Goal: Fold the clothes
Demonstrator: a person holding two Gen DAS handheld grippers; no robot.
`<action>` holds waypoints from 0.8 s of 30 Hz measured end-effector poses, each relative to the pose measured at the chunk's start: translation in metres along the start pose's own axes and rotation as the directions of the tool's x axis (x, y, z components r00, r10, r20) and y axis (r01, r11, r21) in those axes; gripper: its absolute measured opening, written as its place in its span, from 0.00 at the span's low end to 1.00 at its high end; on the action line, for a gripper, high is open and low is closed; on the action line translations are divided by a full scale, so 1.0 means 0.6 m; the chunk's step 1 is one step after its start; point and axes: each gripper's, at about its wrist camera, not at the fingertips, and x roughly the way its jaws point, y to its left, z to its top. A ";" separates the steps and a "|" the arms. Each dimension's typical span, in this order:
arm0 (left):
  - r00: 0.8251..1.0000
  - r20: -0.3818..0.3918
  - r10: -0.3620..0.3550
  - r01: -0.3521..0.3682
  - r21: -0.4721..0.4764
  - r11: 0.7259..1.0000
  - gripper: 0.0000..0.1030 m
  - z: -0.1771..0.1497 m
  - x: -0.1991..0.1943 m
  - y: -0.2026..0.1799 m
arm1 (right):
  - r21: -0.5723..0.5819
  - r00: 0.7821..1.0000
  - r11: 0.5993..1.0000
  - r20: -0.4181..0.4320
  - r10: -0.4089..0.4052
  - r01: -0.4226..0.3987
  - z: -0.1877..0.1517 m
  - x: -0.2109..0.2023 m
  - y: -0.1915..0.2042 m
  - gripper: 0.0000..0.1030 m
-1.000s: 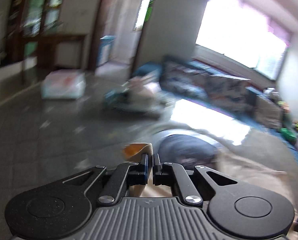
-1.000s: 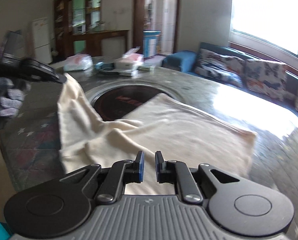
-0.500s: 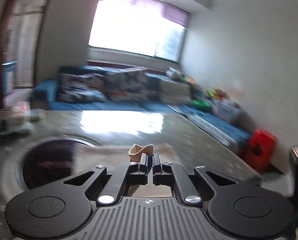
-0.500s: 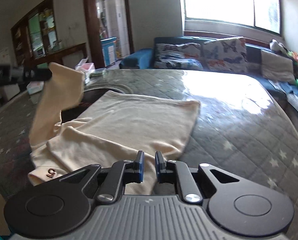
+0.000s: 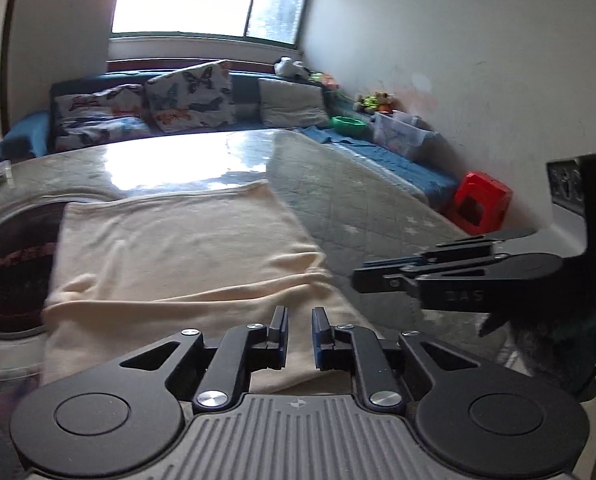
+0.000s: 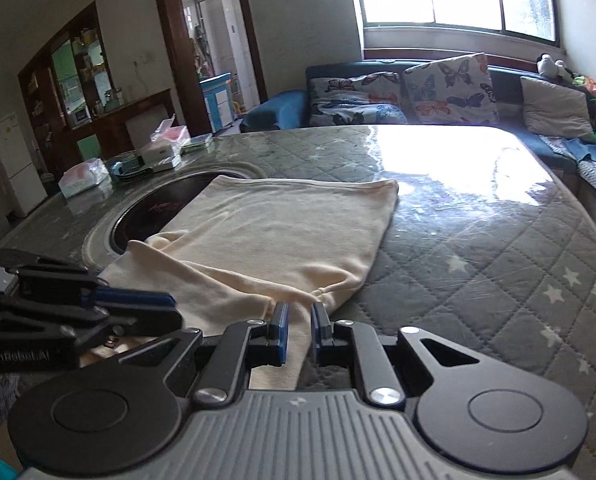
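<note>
A cream garment (image 5: 178, 256) lies on the quilted grey table cover, its near part folded over into a ridge. It also shows in the right wrist view (image 6: 282, 236). My left gripper (image 5: 299, 326) is open a little, empty, just above the garment's near edge. My right gripper (image 6: 299, 322) is open a little over the garment's near right corner, with cloth showing between the fingers but not pinched. Each gripper shows in the other's view: the right one (image 5: 437, 276) at the right, the left one (image 6: 98, 304) at the left.
A round dark inset (image 6: 154, 212) lies in the table (image 6: 477, 240) under the garment's left part. Boxes and tissue packs (image 6: 146, 156) stand at the far left edge. A blue sofa with cushions (image 6: 417, 92) runs behind the table. A red stool (image 5: 479, 204) stands at the right.
My left gripper has let go of the cream cloth it held raised and has come down to the near edge. The lifted flap now lies folded over the garment. My right gripper has hardly moved.
</note>
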 end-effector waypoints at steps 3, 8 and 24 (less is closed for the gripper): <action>0.991 0.005 0.130 -0.130 -0.050 0.990 0.14 -0.004 -0.013 0.054 | -0.003 1.000 1.000 -0.018 0.023 -0.023 0.002 0.015 0.010 0.17; 0.955 -0.023 0.295 -0.296 -0.142 0.945 0.21 -0.002 -0.018 0.145 | -0.005 0.998 0.999 -0.053 0.033 -0.033 0.004 0.047 0.024 0.21; 0.963 -0.064 0.262 -0.270 -0.258 0.928 0.05 -0.015 0.001 0.218 | -0.064 0.994 0.998 -0.103 -0.026 0.020 0.013 0.092 0.052 0.10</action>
